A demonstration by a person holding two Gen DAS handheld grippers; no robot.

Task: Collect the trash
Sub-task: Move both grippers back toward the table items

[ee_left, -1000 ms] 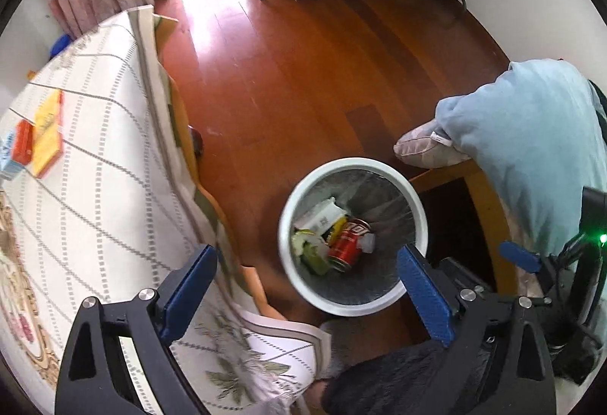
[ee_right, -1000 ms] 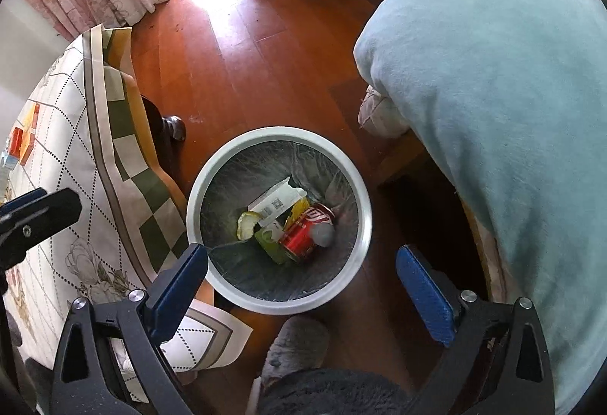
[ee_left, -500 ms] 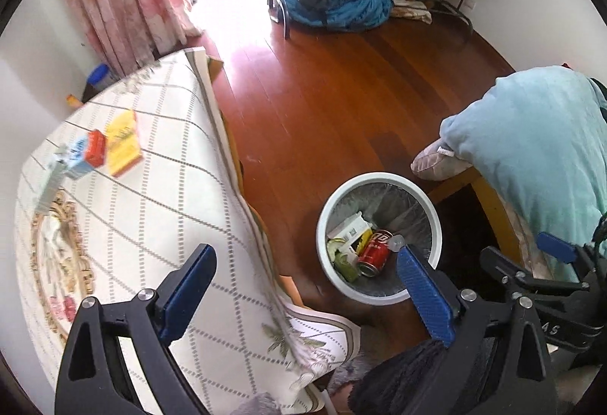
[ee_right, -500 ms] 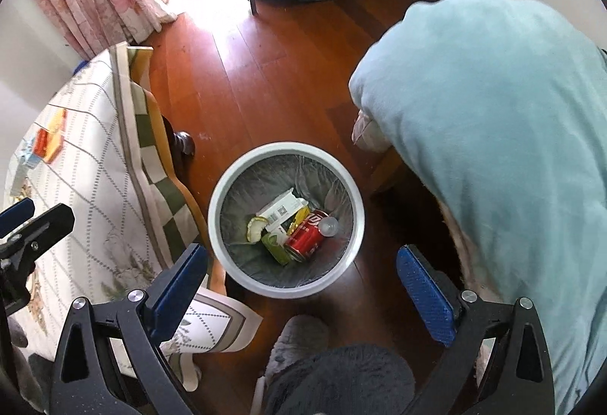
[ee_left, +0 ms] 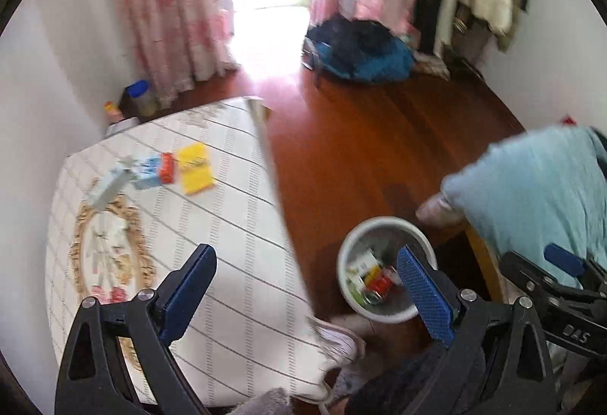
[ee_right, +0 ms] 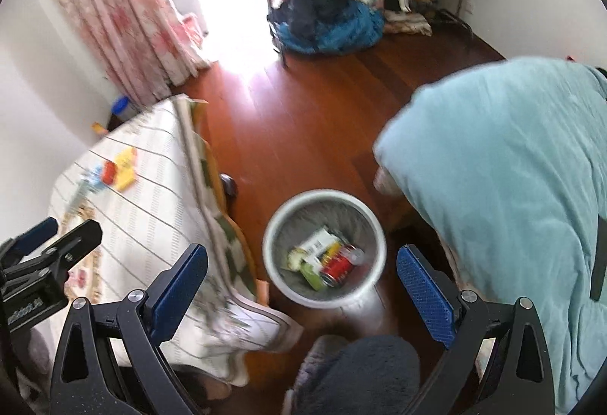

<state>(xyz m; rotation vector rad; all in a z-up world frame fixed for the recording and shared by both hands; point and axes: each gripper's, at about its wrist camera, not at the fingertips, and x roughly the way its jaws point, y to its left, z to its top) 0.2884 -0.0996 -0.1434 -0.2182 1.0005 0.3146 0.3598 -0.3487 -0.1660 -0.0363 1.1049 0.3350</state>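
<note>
Grippers have both risen since a second ago: the bin now looks smaller and sits lower in each view, and far more of the table and the curtained doorway shows. The left gripper (ee_left: 305, 291) stands wide with nothing between its ribbed blue pads, and the right gripper (ee_right: 303, 288) is just as wide and empty. On the glossy red-brown wood floor (ee_right: 303, 119), the round white bin (ee_right: 373, 225) with its grey liner lies at 5 o'clock in the left view and near 6 o'clock in the right. Inside it rest a red can (ee_right: 341, 265), a white carton (ee_right: 316, 242) and green and yellow scraps. A checked cloth drapes the table (ee_left: 227, 225), where flat yellow, red and blue packets (ee_left: 178, 170) lie at 10 o'clock. A soft pale-blue blanket (ee_right: 512, 168) bulges at 3 o'clock.
</note>
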